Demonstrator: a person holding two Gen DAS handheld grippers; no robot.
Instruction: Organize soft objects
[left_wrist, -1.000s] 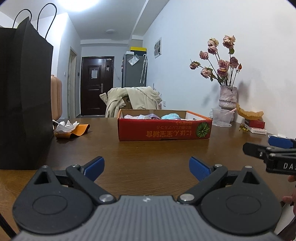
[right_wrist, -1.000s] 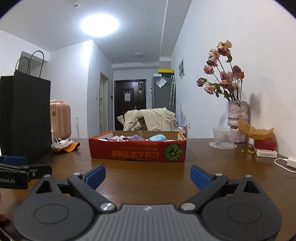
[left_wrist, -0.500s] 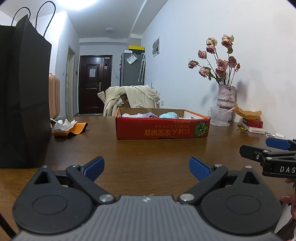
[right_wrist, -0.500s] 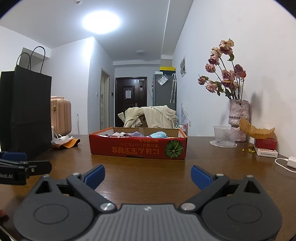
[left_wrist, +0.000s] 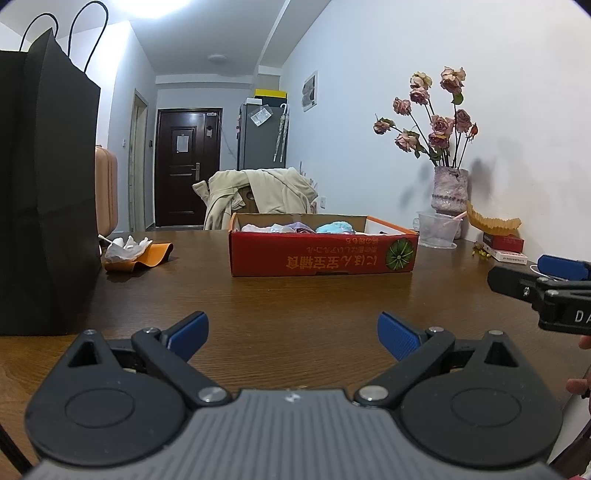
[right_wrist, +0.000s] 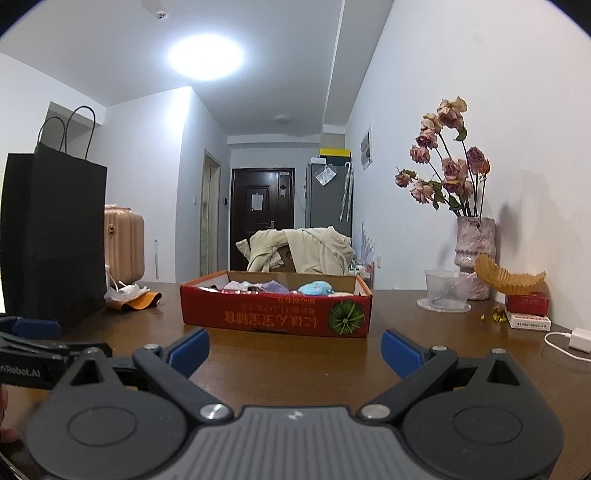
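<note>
Across the wooden table (left_wrist: 295, 295), soft cloth items (right_wrist: 273, 287) heaped inside the red cardboard box (right_wrist: 275, 317), left gripper (left_wrist: 291, 334) and right gripper (right_wrist: 295, 349) both spread wide, empty, well short; early or late, impossible to judge.

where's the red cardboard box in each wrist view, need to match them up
Left wrist: the red cardboard box sits on the table just right of centre, beyond the open left gripper.
Right wrist: the box sits near centre, slightly left, just beyond the open right gripper.
Shared landmark: the vase of dried roses stands against the right wall in both.
</note>
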